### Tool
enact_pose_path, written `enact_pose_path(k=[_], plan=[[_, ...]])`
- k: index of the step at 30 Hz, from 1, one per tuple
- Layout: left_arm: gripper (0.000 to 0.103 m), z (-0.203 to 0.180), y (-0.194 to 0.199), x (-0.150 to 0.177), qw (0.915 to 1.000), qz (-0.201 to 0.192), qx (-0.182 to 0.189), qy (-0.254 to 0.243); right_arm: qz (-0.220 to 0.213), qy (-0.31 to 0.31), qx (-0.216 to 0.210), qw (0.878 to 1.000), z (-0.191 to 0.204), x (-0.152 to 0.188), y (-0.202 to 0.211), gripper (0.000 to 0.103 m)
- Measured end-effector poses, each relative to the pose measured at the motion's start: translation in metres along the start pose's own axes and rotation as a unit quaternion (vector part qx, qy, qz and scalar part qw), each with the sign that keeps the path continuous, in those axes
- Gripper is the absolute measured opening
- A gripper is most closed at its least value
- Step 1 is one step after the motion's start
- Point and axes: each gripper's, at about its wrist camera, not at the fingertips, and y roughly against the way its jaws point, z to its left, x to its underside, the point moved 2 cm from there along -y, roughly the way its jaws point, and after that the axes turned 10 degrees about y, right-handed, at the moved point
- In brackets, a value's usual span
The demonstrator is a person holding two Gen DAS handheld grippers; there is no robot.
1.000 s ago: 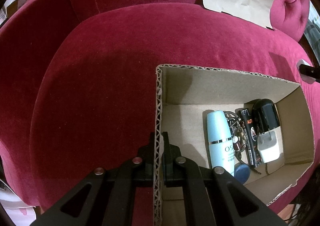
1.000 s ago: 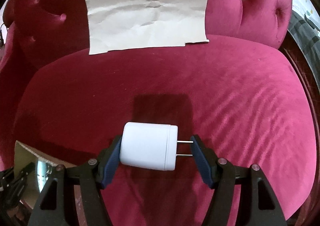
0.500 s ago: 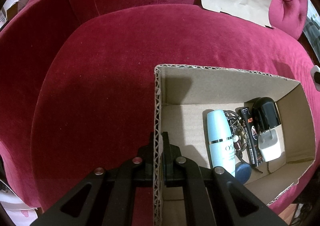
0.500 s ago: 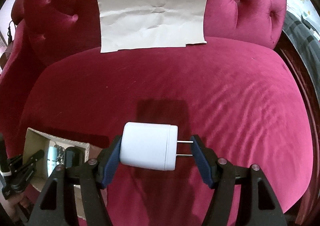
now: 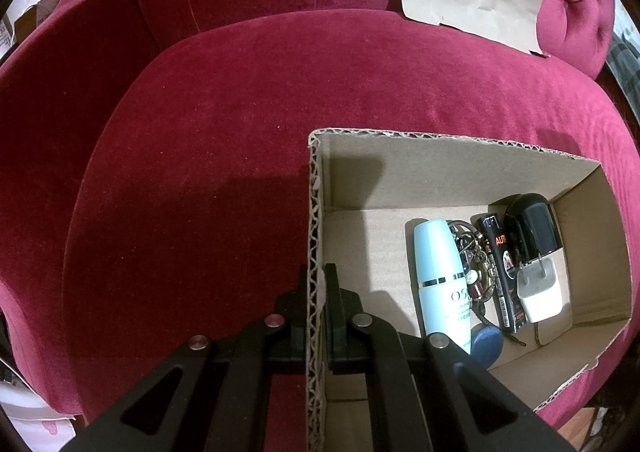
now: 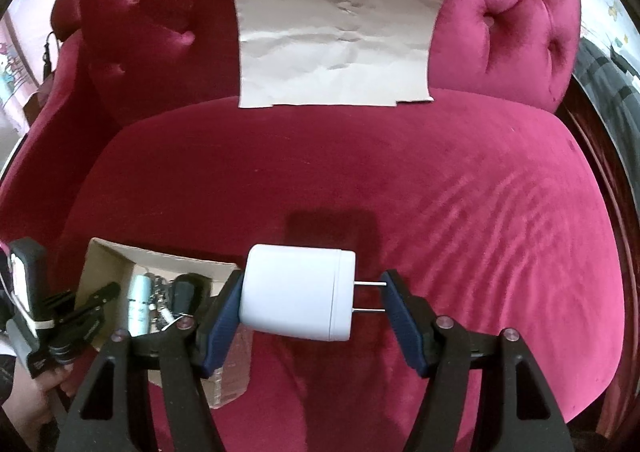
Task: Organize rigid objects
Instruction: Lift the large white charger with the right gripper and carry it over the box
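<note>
Right gripper (image 6: 312, 302) clamped on a white plug adapter (image 6: 298, 298), lifted clear over the red velvet sofa seat (image 6: 360, 171); adapter's long axis runs 9-to-3 across the right wrist view, flat base against the left blue pad, two metal prongs pointing to 3 o'clock and butting the right pad; jaws roughly mid-span, stopped by the adapter.

Left gripper (image 5: 316, 284) pinched fully down on the left wall of the cardboard box (image 5: 440, 171), one finger outside, one inside; box sits on the seat, open top; in the right wrist view the box is at 8 o'clock of the held adapter, the left gripper (image 6: 100, 298) at its near edge with a hand under it.

Box contents, all bunched toward the 3 o'clock end in the left wrist view, long axes mostly 12-to-6: pale blue bottle (image 5: 440, 276), cap end at 12; key bunch (image 5: 474, 260) just beside it; black lighter (image 5: 502, 272); black charger (image 5: 532, 228) with a second white plug (image 5: 540, 288) touching it, prongs at 12; small blue round thing (image 5: 486, 344) at the bottle's base.

Crumpled brown paper sheet (image 6: 336, 39) leaning on the tufted backrest at 12 o'clock.
</note>
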Motion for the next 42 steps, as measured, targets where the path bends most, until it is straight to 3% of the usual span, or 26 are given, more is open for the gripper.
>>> enact_pose_path(k=[17, 42], plan=[[0.004, 0.000, -0.001, 0.000, 1.0000, 0.000, 0.001, -0.001, -0.010, 0.054, -0.038, 0.998, 0.060, -0.018, 0.020, 0.072], [0.004, -0.001, -0.001, 0.000, 1.0000, 0.001, 0.001, 0.000, 0.007, 0.113, -0.063, 0.992, 0.132, -0.007, -0.013, 0.072]])
